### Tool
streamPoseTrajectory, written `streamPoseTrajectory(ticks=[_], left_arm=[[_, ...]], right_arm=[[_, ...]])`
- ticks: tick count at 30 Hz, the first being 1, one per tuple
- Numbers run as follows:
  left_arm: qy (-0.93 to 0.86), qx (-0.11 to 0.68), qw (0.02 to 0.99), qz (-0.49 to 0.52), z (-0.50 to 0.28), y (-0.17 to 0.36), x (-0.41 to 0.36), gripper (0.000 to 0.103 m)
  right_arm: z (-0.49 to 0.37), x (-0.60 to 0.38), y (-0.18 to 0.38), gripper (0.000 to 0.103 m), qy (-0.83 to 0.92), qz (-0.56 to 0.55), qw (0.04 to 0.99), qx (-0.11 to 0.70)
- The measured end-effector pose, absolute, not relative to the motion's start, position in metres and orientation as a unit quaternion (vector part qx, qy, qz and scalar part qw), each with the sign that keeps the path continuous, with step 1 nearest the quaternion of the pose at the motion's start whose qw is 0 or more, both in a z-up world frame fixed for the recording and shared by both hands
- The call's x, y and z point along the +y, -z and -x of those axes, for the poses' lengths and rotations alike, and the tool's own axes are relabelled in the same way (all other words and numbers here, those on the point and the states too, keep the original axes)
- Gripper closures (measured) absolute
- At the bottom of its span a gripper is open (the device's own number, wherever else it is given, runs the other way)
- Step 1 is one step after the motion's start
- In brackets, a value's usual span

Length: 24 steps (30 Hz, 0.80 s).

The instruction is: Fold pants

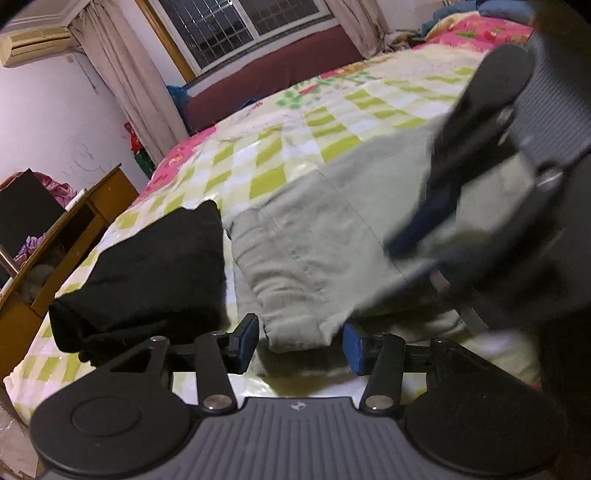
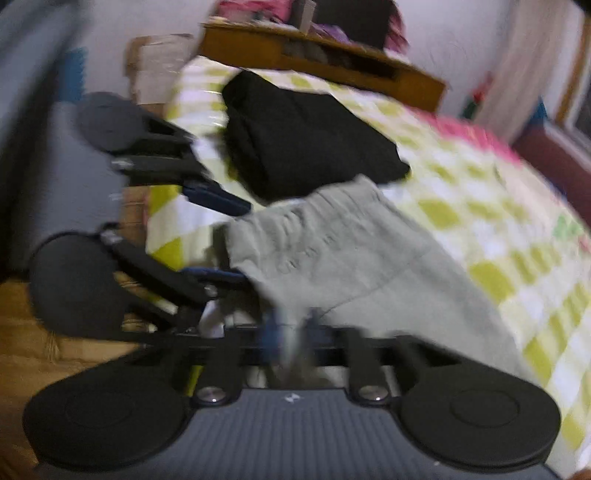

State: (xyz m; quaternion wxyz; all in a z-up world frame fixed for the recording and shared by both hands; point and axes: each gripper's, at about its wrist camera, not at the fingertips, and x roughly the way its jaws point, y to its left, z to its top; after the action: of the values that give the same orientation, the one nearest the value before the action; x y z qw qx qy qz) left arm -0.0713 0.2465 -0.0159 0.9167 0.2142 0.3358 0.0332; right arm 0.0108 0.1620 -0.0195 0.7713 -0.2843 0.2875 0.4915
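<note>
Pale green pants (image 1: pixel 314 229) lie on the checked bed cover, their gathered waistband toward my left gripper (image 1: pixel 300 345). That gripper stands open, its blue pads (image 1: pixel 245 343) on either side of the waistband corner without pressing it. In the right wrist view the left gripper (image 2: pixel 221 236) comes in from the left, around the same edge of the pants (image 2: pixel 351 251). My right gripper (image 2: pixel 291 332) is blurred; its fingers are together, pinching a fold of the green cloth. It appears from the left wrist as the right gripper (image 1: pixel 413 232), over the pants' right side.
A folded black garment (image 1: pixel 155 269) (image 2: pixel 306 136) rests on the bed just beside the waistband. The checked yellow-green bed cover (image 1: pixel 295 122) (image 2: pixel 480 206) stretches beyond. A wooden desk (image 1: pixel 92 206) (image 2: pixel 332 62) stands against the bed's edge. A window (image 1: pixel 240 26) and curtains are behind.
</note>
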Motion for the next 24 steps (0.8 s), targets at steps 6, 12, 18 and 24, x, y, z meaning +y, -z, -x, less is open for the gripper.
streamPoseTrajectory(ticks=[6, 12, 18, 24], left_arm=[[-0.054, 0.304, 0.927, -0.215, 0.067, 0.004, 0.261, 0.042], [-0.088, 0.321, 0.911, -0.241, 0.071, 0.017, 0.269, 0.043], [-0.096, 0.353, 0.902, -0.229, 0.083, 0.018, 0.278, 0.043], [-0.106, 0.319, 0.913, -0.231, 0.083, -0.012, 0.268, 0.043]], right_arm=[[-0.017, 0.164, -0.005, 0.100, -0.502, 0.209, 0.778, 0.315], [-0.020, 0.200, 0.025, 0.097, -0.515, 0.209, 0.745, 0.368], [-0.037, 0.161, 0.003, 0.089, -0.515, 0.122, 0.755, 0.388], [-0.097, 0.041, -0.042, 0.073, -0.420, 0.034, 0.830, 0.367]])
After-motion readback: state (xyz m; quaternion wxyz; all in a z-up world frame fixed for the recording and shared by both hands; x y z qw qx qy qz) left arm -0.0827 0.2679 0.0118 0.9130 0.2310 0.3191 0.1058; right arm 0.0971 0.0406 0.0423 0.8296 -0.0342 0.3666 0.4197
